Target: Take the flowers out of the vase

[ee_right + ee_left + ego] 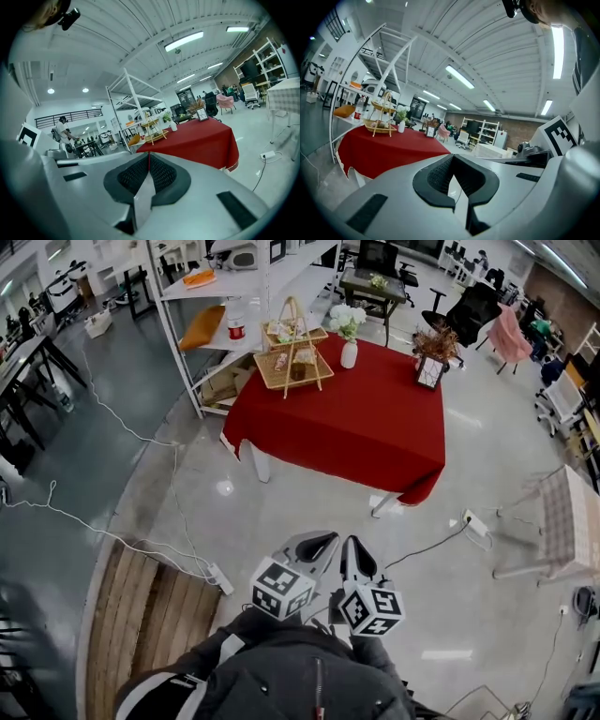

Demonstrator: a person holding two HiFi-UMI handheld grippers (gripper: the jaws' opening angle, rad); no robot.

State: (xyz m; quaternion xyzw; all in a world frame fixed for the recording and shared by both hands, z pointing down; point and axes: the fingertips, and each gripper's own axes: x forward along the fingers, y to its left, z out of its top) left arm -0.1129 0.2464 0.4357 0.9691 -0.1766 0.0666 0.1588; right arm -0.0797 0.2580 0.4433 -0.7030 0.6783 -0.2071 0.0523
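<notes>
On table (356,427), flowers (346,320) in vase (349,355)

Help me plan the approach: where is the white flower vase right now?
In the head view, the small white vase stands near the far edge of the red-clothed table, just right of the two-tier wicker stand.

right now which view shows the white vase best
The head view: the white vase stands unobstructed on the red table, flowers visible. Both gripper views show it tiny and distant beside the basket stand.

one vase (349,354), one table (361,432) (red-clothed)
</notes>
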